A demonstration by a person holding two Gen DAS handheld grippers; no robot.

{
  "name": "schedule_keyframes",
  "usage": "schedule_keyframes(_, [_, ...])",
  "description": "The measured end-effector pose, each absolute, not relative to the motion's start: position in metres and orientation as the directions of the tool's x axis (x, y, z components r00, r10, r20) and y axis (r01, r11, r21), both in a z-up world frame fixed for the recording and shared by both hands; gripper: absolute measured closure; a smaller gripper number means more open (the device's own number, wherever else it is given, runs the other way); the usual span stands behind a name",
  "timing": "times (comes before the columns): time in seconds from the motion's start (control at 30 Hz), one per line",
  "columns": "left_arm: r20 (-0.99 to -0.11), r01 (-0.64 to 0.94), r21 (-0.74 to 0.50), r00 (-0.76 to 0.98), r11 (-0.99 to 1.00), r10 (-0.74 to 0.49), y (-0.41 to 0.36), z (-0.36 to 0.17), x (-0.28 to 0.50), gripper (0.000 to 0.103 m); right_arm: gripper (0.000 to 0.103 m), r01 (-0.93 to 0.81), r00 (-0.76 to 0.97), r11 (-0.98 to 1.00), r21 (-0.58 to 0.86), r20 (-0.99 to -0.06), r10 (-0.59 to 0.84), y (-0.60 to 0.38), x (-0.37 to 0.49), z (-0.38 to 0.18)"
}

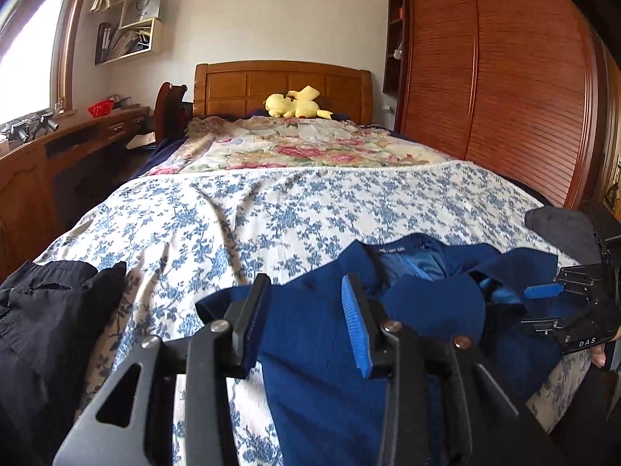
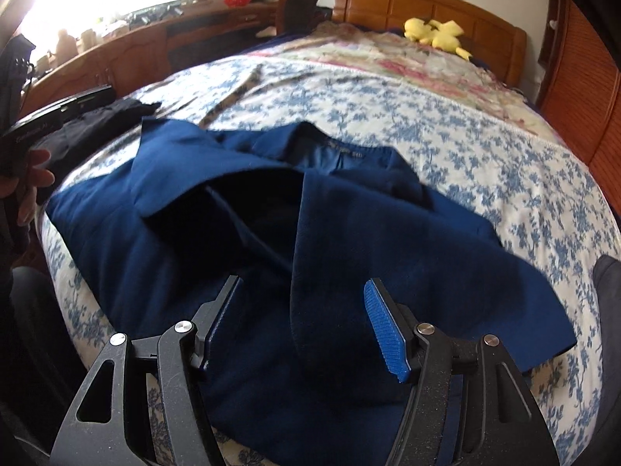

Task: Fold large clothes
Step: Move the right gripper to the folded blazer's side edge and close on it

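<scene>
A dark blue jacket [image 1: 310,349] lies spread on the blue-flowered bed cover [image 1: 271,209] near the bed's foot, collar and label toward the headboard, front panels folded over. My left gripper [image 1: 306,285] hovers over the jacket's left part, open, with cloth showing in the gap but not pinched. In the right wrist view the jacket [image 2: 349,225] fills the middle, and my right gripper [image 2: 300,289] stands open just above its front panel. That gripper [image 1: 539,306] also shows at the jacket's right edge. A hand holds the left gripper [image 2: 95,97] at the far left.
A black garment [image 1: 50,310] lies crumpled at the bed's left edge. A yellow plush toy [image 1: 297,103] rests by the wooden headboard [image 1: 283,81]. A wardrobe [image 1: 485,77] flanks the bed on the right, a wooden desk [image 1: 58,147] on the left. A dark cloth item [image 1: 562,229] sits at the right edge.
</scene>
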State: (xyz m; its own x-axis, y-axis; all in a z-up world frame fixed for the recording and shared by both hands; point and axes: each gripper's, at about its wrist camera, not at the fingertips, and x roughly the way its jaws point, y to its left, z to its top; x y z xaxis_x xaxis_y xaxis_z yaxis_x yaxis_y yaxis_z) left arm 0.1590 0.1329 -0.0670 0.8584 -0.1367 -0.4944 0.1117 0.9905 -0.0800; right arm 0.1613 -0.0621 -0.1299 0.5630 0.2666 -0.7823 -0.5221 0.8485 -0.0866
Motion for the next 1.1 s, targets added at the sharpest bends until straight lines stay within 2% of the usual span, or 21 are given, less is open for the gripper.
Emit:
schedule_keyframes(0.3, [-0.506,0.121,-0.073,0.851,0.99,-0.141,0.13,-0.072,0.156,0.066,0.038,-0.454,0.59,0.875,-0.168,-0.793,0.154,-0.078,0.177,-0.143])
schedule_keyframes(0.33, [-0.507,0.12,-0.073,0.851,0.99,-0.141,0.131,-0.072,0.155,0.066,0.041,-0.456,0.592,0.873,-0.174,-0.791,0.151,-0.079,0.181,-0.142])
schedule_keyframes(0.37, [-0.507,0.12,-0.072,0.85,0.99,-0.14,0.13,-0.072,0.155,0.066,0.055,-0.461,0.598,0.869,-0.182,-0.787,0.152,-0.081,0.186,-0.141])
schedule_keyframes(0.4, [-0.506,0.116,-0.07,0.852,0.991,-0.136,0.13,-0.072,0.155,0.066,0.062,-0.466,0.601,0.864,-0.189,-0.784,0.153,-0.081,0.191,-0.14])
schedule_keyframes(0.43, [-0.504,0.11,-0.067,0.854,0.992,-0.129,0.131,-0.072,0.155,0.066,0.077,-0.468,0.602,0.863,-0.191,-0.784,0.153,-0.081,0.196,-0.139])
schedule_keyframes(0.47, [-0.499,0.096,-0.061,0.859,0.994,-0.113,0.132,-0.071,0.154,0.066,0.085,-0.465,0.604,0.864,-0.191,-0.783,0.152,-0.081,0.202,-0.137])
schedule_keyframes(0.5, [-0.496,0.091,-0.062,0.862,0.994,-0.11,0.133,-0.071,0.153,0.066,0.087,-0.461,0.609,0.866,-0.195,-0.779,0.148,-0.08,0.206,-0.134])
schedule_keyframes(0.8, [-0.495,0.07,-0.101,0.862,0.992,-0.111,0.146,-0.073,0.155,0.066,0.09,-0.425,0.702,0.849,-0.312,-0.706,0.092,-0.056,0.267,-0.103])
schedule_keyframes(1.1, [-0.494,0.071,-0.108,0.862,0.992,-0.115,0.148,-0.074,0.156,0.066,0.089,-0.386,0.724,0.839,-0.384,-0.689,0.018,-0.03,0.334,-0.092])
